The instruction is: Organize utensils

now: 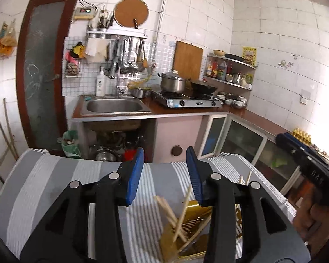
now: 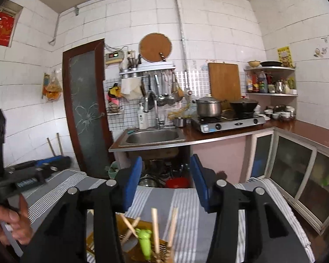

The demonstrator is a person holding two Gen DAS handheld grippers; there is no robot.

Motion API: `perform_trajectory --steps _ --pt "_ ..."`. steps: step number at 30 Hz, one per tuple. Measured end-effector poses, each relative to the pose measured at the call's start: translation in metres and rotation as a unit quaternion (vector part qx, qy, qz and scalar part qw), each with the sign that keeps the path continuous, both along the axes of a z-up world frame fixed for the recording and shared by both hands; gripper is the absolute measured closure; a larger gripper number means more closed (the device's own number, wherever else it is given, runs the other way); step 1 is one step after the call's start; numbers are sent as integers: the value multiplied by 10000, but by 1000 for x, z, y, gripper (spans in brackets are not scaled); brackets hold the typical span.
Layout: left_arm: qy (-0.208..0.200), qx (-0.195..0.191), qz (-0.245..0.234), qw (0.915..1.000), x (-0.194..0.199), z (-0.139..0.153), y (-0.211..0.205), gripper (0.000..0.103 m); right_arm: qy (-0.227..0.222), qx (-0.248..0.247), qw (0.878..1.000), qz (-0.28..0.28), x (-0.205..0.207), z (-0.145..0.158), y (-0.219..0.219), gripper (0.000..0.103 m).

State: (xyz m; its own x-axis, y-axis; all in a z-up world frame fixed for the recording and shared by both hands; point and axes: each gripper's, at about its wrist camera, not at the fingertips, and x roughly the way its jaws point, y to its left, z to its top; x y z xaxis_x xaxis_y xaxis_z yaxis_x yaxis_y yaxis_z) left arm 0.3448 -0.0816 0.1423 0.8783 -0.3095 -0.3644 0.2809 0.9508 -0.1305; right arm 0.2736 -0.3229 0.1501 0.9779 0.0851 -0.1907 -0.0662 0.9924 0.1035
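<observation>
A gold slatted utensil holder [image 1: 193, 221] stands on the grey and white striped cloth [image 1: 54, 182], holding several wooden chopsticks [image 1: 171, 212] that lean at different angles. My left gripper [image 1: 165, 171] is open and empty, above and just behind the holder. In the right wrist view the same holder [image 2: 142, 241] holds chopsticks [image 2: 155, 230] and a green frog-shaped utensil [image 2: 145, 243]. My right gripper [image 2: 166, 179] is open and empty, above the holder. The other gripper shows at the left edge [image 2: 22, 179], and in the left view at the right edge [image 1: 307, 164].
Beyond the cloth-covered table is a kitchen counter with a steel sink [image 1: 114, 106], a gas stove [image 1: 186, 100] with a pot [image 1: 173, 81] and a wok. Hanging utensils [image 1: 127, 57] are on the wall rack. Glass-door cabinets [image 2: 296, 171] run along the right.
</observation>
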Motion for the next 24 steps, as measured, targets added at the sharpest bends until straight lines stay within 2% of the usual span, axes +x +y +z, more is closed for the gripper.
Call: perform_trajectory --steps 1,4,8,10,12,16,18,21,24 --pt "-51 46 51 10000 -5 1 5 60 36 -16 10000 -23 -3 0 -4 56" --pt "-218 210 249 9992 -23 3 17 37 226 -198 9994 -195 -21 0 -11 52" --pt "-577 382 529 9962 -66 5 42 13 94 -402 9988 -248 -65 8 -21 30" --pt "-608 368 667 9952 -87 0 55 7 26 -434 9987 -273 -94 6 -25 26" --pt "-642 361 838 9938 -117 -13 67 5 -18 -381 9989 -271 -123 -4 -27 24" --pt "-787 695 1305 9859 -170 -50 77 5 57 -104 9994 -315 -176 -45 -29 22" --pt "-813 732 1304 9854 -197 -77 77 5 148 -72 9992 -357 -195 -69 -26 21" --pt "-516 727 1202 9887 -223 -114 73 5 328 -174 9986 -372 -220 -106 -15 21" --pt "-435 738 1155 9896 -246 -141 70 5 202 -378 9981 -451 -240 -125 -7 21"
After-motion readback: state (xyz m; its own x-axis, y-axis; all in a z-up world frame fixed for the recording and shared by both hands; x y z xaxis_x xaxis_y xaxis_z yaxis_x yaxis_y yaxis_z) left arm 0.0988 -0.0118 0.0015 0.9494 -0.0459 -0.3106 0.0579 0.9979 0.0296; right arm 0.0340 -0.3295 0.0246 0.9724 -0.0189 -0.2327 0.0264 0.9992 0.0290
